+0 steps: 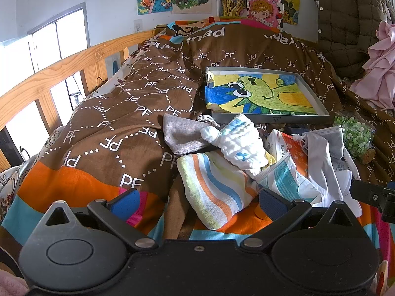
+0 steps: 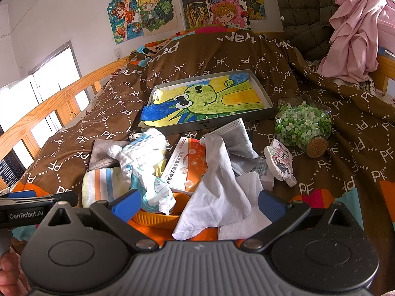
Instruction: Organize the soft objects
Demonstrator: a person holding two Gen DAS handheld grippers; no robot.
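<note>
hovering both grippers, left (image 1: 196, 203) and right (image 2: 197, 203), fingers wide and empty, over the cloth pile (image 2: 217, 187) to choose my first pick.

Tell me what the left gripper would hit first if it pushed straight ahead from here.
Most likely the striped cloth: it lies between the open fingers of the left gripper, directly ahead. The white knotted cloth sits just behind it, though depth is hard to judge.

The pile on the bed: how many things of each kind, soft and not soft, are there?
Cloths: 3, striped towel, white knotted cloth, white rag
Grey pouch: 1
Face mask: 1
Orange box: 1
Glass jar: 1
Grey tray: 1
Total: 8
</note>
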